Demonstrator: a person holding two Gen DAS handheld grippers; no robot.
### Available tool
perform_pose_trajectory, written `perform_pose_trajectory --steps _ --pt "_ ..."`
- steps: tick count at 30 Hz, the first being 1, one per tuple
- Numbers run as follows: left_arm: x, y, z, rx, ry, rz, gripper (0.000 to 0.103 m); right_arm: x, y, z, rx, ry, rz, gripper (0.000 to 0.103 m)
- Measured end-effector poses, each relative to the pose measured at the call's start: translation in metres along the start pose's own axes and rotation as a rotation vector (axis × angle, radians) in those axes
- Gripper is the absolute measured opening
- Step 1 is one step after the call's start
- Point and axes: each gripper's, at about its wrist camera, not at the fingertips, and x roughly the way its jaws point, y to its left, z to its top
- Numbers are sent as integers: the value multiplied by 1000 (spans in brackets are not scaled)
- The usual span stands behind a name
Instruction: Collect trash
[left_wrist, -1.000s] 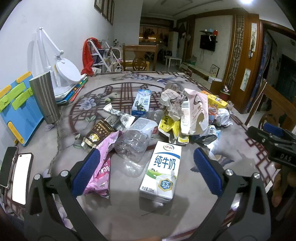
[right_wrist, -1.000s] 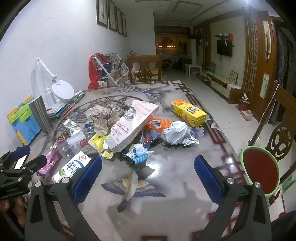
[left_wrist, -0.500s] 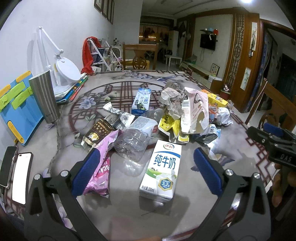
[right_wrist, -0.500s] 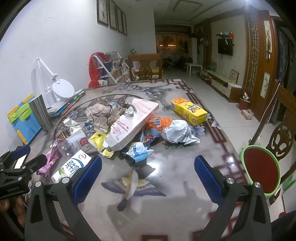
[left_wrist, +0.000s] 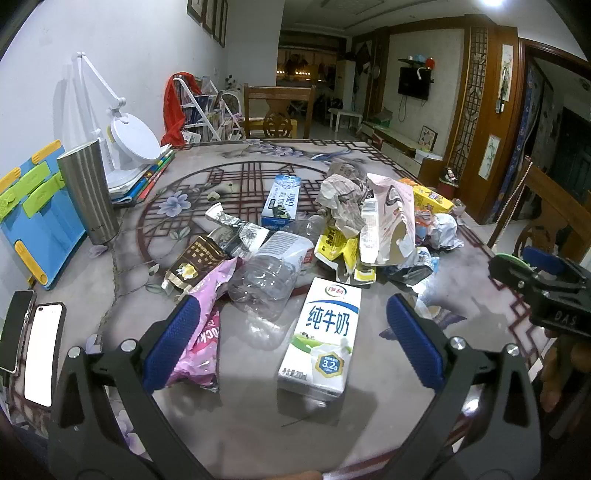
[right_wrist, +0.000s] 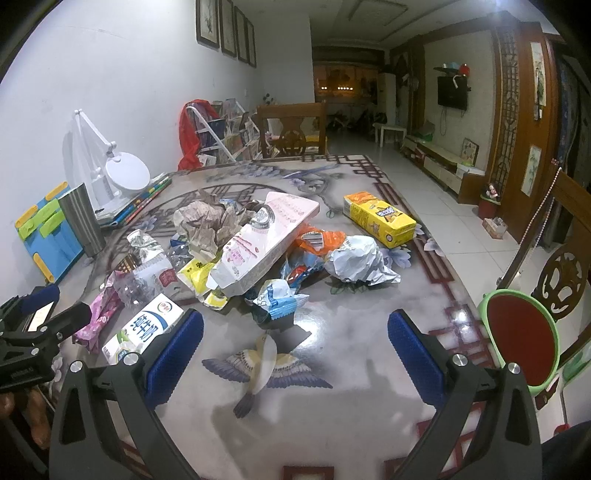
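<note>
Marbled, flower-patterned counter (right_wrist: 369, 413) carries the whole job, and by the look of it nothing has been collected yet. No bin or bag shows in either view, so where the trash goes I cannot tell. Biggest of the heap is the pink box (right_wrist: 266, 236), propped across crumpled paper (right_wrist: 201, 223) at the centre. Beside it lie the yellow carton (right_wrist: 378, 218), a crushed clear bottle (left_wrist: 275, 267) and the milk carton (left_wrist: 323, 332), flat and nearest the left gripper (left_wrist: 291, 341). Smaller still: the pink wrapper (left_wrist: 201, 332), a white foil wad (right_wrist: 356, 262), a blue wrapper (right_wrist: 275, 301). Both sets of jaws stand spread wide and hold nothing; the right gripper (right_wrist: 295, 356) hangs over bare counter near the bird motif. The milk carton looks the likeliest first pick, lying between the left jaws. A tumbler (left_wrist: 88, 195) and phones (left_wrist: 42, 347) at the edge are probably not trash.
</note>
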Motion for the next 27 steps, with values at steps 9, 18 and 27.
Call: perform_pose_trajectory --steps 9,18,27 --pt "2 1 -1 -6 31 -13 99 5 -1 0 4 22 18 96" --pt "11 14 8 -10 92 -28 99 19 5 16 17 62 71 96" --pt "29 27 35 35 180 -51 99 51 8 45 69 132 131 96"
